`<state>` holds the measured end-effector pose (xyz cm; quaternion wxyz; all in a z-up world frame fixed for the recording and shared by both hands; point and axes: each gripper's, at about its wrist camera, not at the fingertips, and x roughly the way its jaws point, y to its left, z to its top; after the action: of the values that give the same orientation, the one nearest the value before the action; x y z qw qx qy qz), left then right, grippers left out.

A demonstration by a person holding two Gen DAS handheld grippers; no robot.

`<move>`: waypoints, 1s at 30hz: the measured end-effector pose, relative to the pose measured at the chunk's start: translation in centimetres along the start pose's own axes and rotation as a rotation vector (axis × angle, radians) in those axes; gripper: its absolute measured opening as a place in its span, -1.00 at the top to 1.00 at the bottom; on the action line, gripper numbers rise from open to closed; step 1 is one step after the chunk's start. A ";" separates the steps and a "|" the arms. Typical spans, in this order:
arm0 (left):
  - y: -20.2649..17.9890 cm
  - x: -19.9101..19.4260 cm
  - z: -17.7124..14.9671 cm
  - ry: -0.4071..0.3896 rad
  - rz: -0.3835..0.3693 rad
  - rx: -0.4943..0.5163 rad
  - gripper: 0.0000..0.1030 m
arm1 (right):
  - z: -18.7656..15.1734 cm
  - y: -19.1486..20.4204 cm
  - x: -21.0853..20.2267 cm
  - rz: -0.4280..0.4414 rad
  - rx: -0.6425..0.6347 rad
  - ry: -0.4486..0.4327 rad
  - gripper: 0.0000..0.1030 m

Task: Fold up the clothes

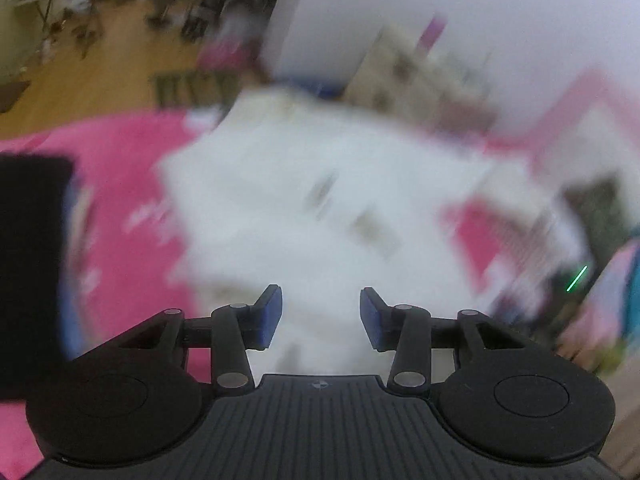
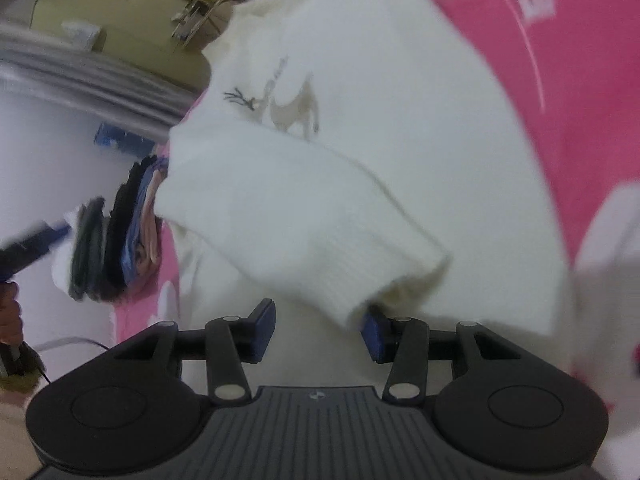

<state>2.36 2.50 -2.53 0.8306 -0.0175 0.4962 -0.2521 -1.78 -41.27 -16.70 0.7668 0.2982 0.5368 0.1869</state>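
Note:
A white knit sweater (image 1: 312, 208) lies on a pink bedsheet (image 1: 112, 184), badly blurred in the left wrist view. My left gripper (image 1: 320, 316) hovers over its near edge, open, with nothing between its blue pads. In the right wrist view the sweater (image 2: 380, 80) shows a deer motif (image 2: 292, 108), and one sleeve (image 2: 280, 216) is folded across the body. The sleeve's ribbed cuff (image 2: 400, 280) hangs over the tip of the right finger of my right gripper (image 2: 318, 328). That gripper's jaws stand apart and the pads press on no cloth.
A stack of folded dark, blue and pink clothes (image 2: 120, 232) sits at the sheet's (image 2: 580, 100) edge by a white wall. A hand (image 2: 10, 312) shows at the far left. A black object (image 1: 32, 260) fills the left side. Wooden floor and furniture (image 1: 100, 40) lie beyond.

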 end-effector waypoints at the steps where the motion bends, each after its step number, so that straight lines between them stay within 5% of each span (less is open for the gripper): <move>1: 0.1 0.3 -0.9 0.040 0.051 0.029 0.17 | 0.6 0.8 -0.4 -0.027 -0.044 -0.007 0.02; 5: 0.8 3.8 -3.3 0.071 0.213 0.133 0.17 | 2.9 2.8 -0.5 -0.131 -0.117 -0.048 0.01; 11: 3.1 9.0 -4.1 -0.004 0.329 0.154 0.17 | 5.2 3.6 0.3 -0.253 -0.101 -0.033 0.01; 16: 5.6 10.6 -3.1 -0.094 0.269 0.096 0.17 | 8.9 8.9 1.4 -0.266 -0.312 0.035 0.01; 22: 6.4 12.7 -2.8 -0.163 0.264 0.135 0.31 | 14.2 14.9 7.6 -0.227 -0.483 0.157 0.00; 30: 8.3 12.9 -3.7 -0.234 0.155 0.103 0.28 | 18.3 23.1 18.8 -0.035 -0.662 0.223 0.00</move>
<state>7.52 4.95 -17.25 0.8997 0.0344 0.3821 -0.2084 22.77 -17.18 -10.44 0.7617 0.0017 0.5325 0.3691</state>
